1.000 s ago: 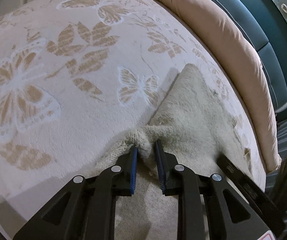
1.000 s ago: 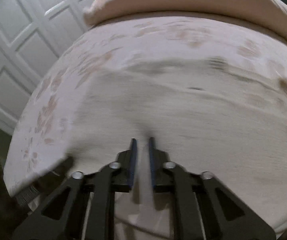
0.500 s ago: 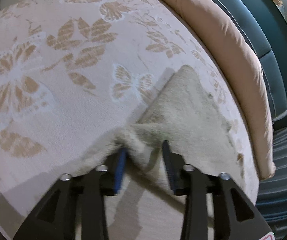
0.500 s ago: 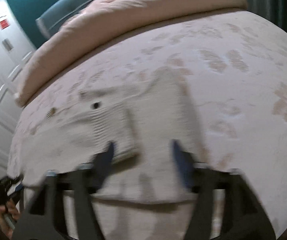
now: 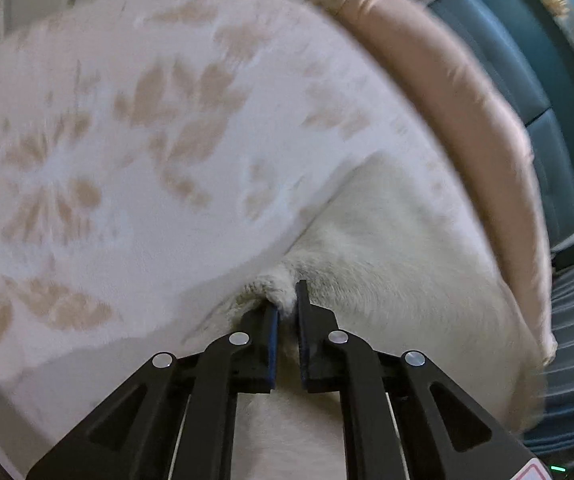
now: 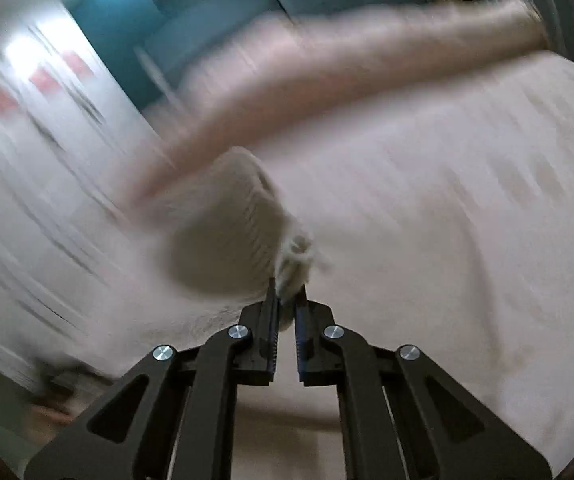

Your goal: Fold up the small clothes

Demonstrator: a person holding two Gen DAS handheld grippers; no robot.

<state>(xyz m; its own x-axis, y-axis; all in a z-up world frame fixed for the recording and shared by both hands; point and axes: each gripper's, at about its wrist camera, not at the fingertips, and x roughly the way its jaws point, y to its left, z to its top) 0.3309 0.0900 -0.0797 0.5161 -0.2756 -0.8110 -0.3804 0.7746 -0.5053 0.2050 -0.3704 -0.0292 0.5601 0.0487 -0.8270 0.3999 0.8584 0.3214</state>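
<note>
A cream knitted garment (image 5: 387, 240) lies on a bed with a pale butterfly-patterned blanket (image 5: 127, 160). My left gripper (image 5: 287, 300) is shut on a pinched fold at the garment's near edge. In the right wrist view the same garment (image 6: 227, 236) is lifted off the bed and hangs bunched. My right gripper (image 6: 285, 298) is shut on a tuft of its edge. Both views are motion-blurred.
A long pink bolster pillow (image 5: 467, 120) runs along the far side of the bed, against a teal headboard (image 5: 547, 80). It also shows in the right wrist view (image 6: 327, 80). White panelled doors (image 6: 27, 140) stand to the left.
Both grippers opened half a second ago and have now shut again on new spots of the garment's edge. The right gripper has lifted its part off the bed.
</note>
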